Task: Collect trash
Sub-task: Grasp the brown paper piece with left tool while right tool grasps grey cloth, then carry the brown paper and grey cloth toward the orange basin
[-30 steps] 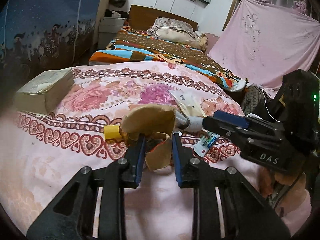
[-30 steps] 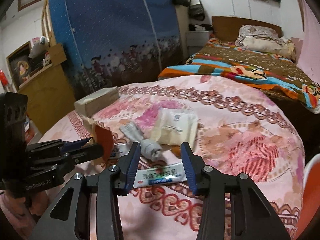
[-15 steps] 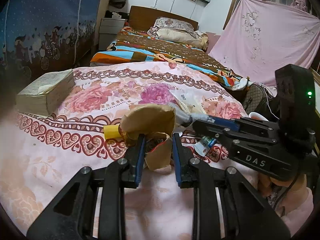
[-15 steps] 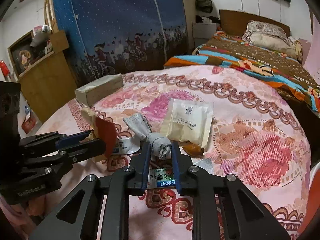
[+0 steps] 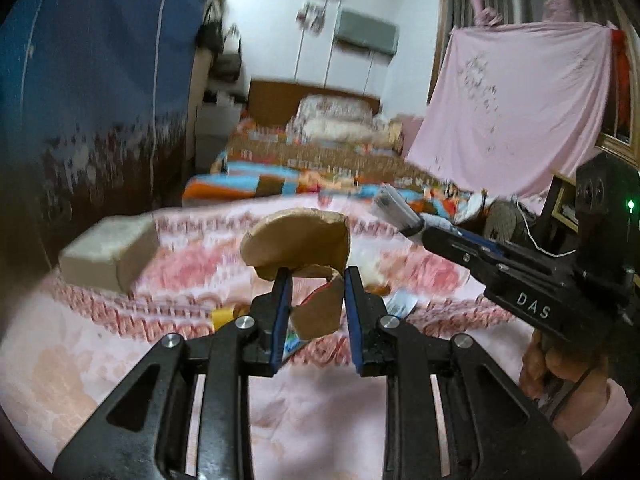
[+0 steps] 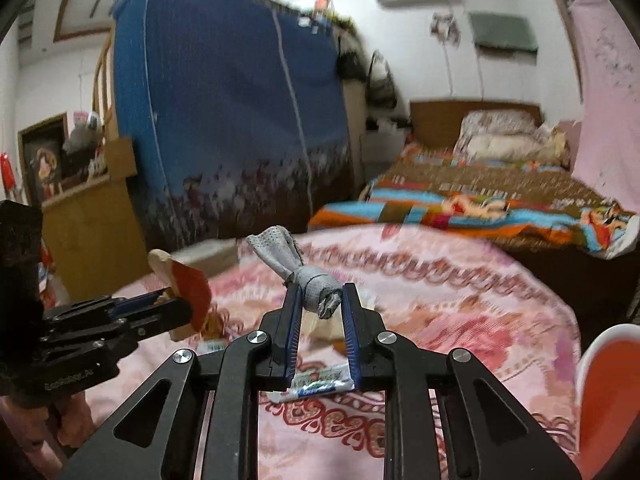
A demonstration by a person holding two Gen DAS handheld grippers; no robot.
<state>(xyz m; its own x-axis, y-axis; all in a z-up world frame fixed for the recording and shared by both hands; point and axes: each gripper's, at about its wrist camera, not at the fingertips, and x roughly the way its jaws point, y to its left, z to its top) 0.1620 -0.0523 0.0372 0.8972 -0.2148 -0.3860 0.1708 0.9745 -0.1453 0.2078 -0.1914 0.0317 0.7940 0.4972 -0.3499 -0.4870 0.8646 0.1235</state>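
My left gripper [image 5: 315, 276] is shut on a crumpled brown paper bag [image 5: 298, 246] with a red inside and holds it above the pink flowered bed cover [image 5: 100, 356]. It also shows at the left of the right wrist view [image 6: 188, 286]. My right gripper [image 6: 318, 294] is shut on a twisted grey cloth wad [image 6: 308, 278], lifted off the cover. The wad also shows in the left wrist view [image 5: 398, 210]. A toothpaste tube [image 6: 320, 384] lies on the cover below my right fingers.
A thick pale book [image 5: 108, 254] lies at the cover's left edge. A small yellow block [image 5: 222, 317] and wrappers [image 5: 400, 304] lie near the bag. A blue wardrobe [image 6: 228, 120] stands left, a second bed [image 6: 472, 192] behind, an orange-and-white object [image 6: 608, 392] at right.
Both grippers have risen off the bed cover, the left with the paper bag and the right with the grey cloth wad. The right gripper closed on the wad earlier in this second.
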